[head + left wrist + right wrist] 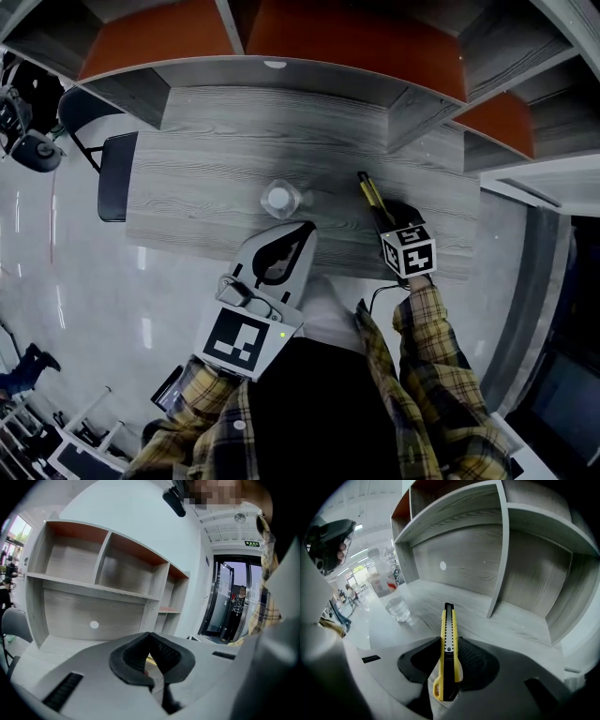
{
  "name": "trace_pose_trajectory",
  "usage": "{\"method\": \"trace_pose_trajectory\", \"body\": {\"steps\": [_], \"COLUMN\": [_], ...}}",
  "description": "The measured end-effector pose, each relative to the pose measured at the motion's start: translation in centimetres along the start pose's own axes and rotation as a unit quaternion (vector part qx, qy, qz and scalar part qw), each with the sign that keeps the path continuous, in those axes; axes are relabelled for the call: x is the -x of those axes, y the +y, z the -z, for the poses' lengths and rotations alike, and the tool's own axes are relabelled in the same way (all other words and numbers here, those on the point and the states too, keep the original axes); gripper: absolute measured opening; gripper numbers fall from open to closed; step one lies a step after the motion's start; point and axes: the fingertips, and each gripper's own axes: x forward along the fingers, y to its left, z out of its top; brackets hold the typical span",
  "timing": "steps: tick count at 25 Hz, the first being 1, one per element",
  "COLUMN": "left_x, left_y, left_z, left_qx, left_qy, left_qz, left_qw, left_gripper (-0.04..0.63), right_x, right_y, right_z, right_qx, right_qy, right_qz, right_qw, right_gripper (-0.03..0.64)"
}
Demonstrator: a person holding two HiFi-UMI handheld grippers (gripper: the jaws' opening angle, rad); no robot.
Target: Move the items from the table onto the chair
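Two grippers, one per hand, both over the grey wood counter (197, 150).

Right gripper (450, 644): jaws closed on the one utility knife (448, 620), yellow and black. The pads clamp its handle end and the long body sticks out forward past the jaws toward the shelf unit (501, 550). In the head view the knife (369, 195) sits over the right part of the counter, just right of the bottle. Can't tell whether its tip touches the wood.

Left gripper (150, 634): jaws closed, tips together, nothing between them. In the head view it hangs at the counter's near edge, just below the bottle, not touching it.

One clear water bottle (280, 199), seen cap-down from above, stands upright mid-counter. The right gripper view shows it to the left of the knife (389, 595), apart from it, with a label on its side.

One chair (115, 178), dark seat, at the left end of the counter. Nothing on the part of the seat that shows.

So two task items counted: the knife in the right jaws, the bottle on the counter.

One person (239, 609) stands in the doorway at far right of the left gripper view.
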Motion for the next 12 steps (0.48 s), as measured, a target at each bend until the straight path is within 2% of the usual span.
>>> {"method": "trace_pose_trajectory", "body": {"steps": [7,12], "left_x": [2.5,5.5], "left_y": [2.4,5.8], "left_z": [-1.4,-1.4], "left_qx": [0.026,0.034], "left_qy": [-0.034,-0.030], "left_qz": [-0.044,-0.081], "left_qw": [0.9981,0.9957], "left_gripper": [0.003,0.003], "right_x": [4.9,8.6], "right_y": [3.5,8.3], "right_z": [-9.2,-15.9], "right_qx": [0.023,0.049], "right_qy": [-0.089,-0.137], "right_qz": [-0.017,-0.041], "right_qw": [0.996,0.988], "right_gripper": [0.126,0.126]}}
